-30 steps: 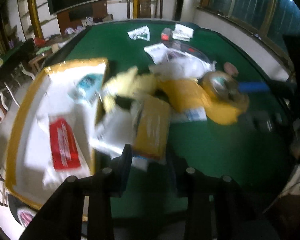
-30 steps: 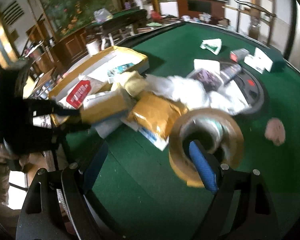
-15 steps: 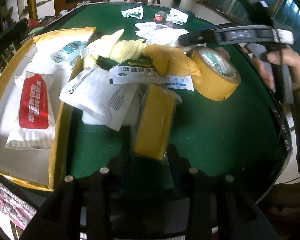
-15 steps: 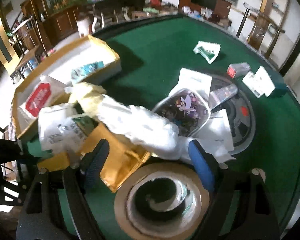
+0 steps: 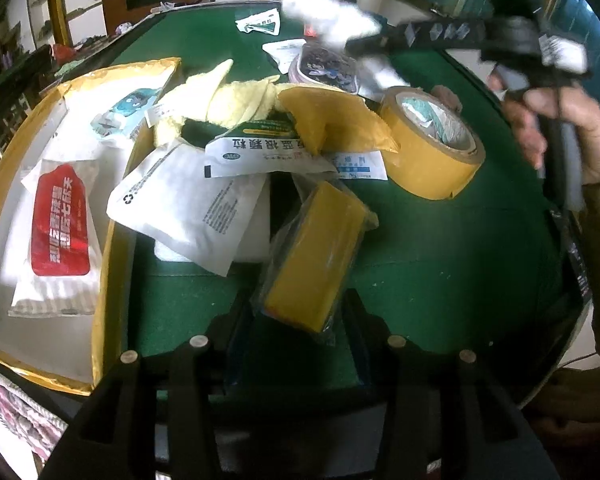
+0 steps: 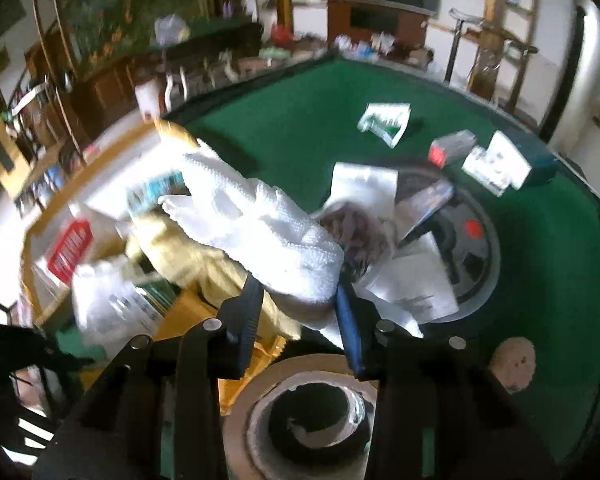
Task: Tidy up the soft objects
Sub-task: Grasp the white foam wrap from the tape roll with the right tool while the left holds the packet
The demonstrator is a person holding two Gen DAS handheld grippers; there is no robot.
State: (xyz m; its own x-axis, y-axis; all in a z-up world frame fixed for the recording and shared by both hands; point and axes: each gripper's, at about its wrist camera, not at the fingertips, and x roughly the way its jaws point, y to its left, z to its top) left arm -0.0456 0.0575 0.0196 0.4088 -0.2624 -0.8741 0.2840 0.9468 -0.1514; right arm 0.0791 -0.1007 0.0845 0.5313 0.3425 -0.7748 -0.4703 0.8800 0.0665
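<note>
- Right wrist view: right tongs clenched on a white towel, jaws having just been closing, one dark finger and one blue finger pinching its near end.
- Towel raised over the heap, long axis running from the tongs up and away toward the yellow-rimmed tray at the worktop's left edge; free end blurred.
- Directly beneath the tongs, a roll of tan tape lying flat on the green worktop.
- Left wrist view: left tongs with a yellow wrapped sponge between the jaws, which have just been opening; whether the pads press it cannot be told.
- Sponge tilted, long axis pointing away from the tongs toward the heap of pouches and yellow cloth.
- Tray holding a red-labelled packet, near the left edge.
- Round, green-felted worktop; wooden cabinets, a dark screen and chairs behind.
</note>
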